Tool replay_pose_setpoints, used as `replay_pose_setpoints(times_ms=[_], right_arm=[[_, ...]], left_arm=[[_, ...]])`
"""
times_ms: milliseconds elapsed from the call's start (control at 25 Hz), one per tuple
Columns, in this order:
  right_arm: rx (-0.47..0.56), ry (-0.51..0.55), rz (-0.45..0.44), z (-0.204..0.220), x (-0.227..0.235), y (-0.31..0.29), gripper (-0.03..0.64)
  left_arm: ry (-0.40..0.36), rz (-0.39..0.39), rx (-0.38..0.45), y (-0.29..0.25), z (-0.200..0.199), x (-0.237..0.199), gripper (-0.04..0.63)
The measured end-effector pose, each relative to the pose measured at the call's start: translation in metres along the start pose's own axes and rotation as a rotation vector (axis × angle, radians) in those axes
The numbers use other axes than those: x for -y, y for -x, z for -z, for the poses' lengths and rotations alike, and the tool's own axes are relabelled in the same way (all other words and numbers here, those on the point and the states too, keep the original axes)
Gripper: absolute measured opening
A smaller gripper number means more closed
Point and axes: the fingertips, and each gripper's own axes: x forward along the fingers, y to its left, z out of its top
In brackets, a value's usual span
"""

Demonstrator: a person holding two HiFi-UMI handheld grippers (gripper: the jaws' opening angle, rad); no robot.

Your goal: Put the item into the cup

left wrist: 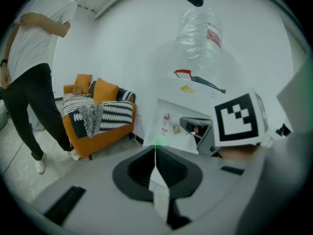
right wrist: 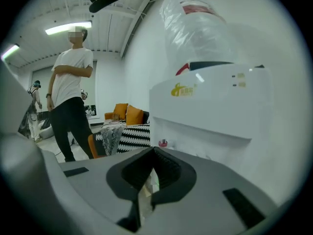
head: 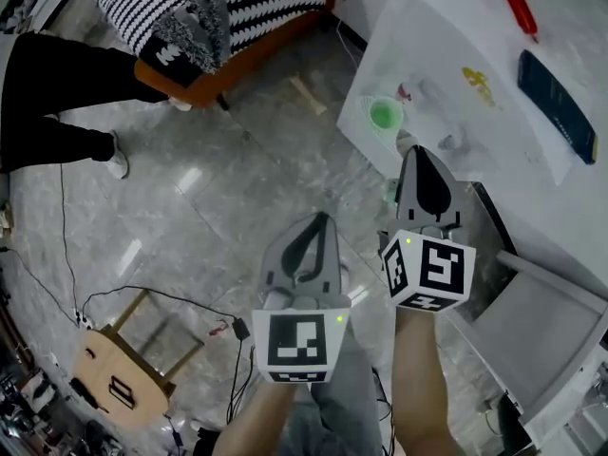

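Note:
A clear cup with a green bottom [head: 385, 114] stands at the front of the white water dispenser [head: 456, 55]. My right gripper [head: 415, 150] hangs just below the cup in the head view, jaws shut with nothing between them. My left gripper [head: 321, 218] is lower and to the left, over the marble floor, also shut and empty. In the left gripper view the closed tips [left wrist: 155, 148] point at the dispenser [left wrist: 190, 97]. The right gripper [right wrist: 155, 151] faces the dispenser's front [right wrist: 210, 106] from close by. I cannot tell which thing is the item.
An upturned water bottle [right wrist: 195, 28] tops the dispenser. An orange sofa with striped cushions [head: 218, 27] stands at the back, with a person [head: 57, 93] to its left. A wooden stool [head: 119, 369] and cables lie at lower left. A grey cabinet [head: 551, 331] is at the right.

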Motion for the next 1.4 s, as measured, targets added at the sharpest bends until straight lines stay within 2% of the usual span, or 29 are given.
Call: replay_pose_setpoints(times_ms=[200, 400, 600, 800, 1080, 1400], right_arm=[[-0.036, 0.015, 0.021, 0.026, 0.001, -0.033, 0.011], [-0.055, 0.041, 0.034, 0.041, 0.008, -0.063, 0.011], [-0.087, 0.032, 0.041, 0.064, 0.010, -0.091, 0.011], [-0.097, 0.003, 0.054, 0.075, 0.025, -0.106, 0.011], [-0.138, -0.017, 0.050, 0.094, 0.028, -0.115, 0.011], [-0.119, -0.061, 0.048, 0.099, 0.036, -0.126, 0.012]], left_arm=[[0.019, -0.007, -0.031, -0.002, 0.016, -0.009, 0.014], [0.070, -0.014, -0.044, -0.008, 0.021, -0.014, 0.014], [0.043, -0.019, -0.069, -0.016, 0.029, -0.024, 0.014], [0.087, -0.040, -0.072, -0.023, 0.036, -0.032, 0.014], [0.072, -0.043, -0.086, -0.033, 0.039, -0.040, 0.014], [0.065, -0.032, -0.107, -0.040, 0.049, -0.033, 0.014]])
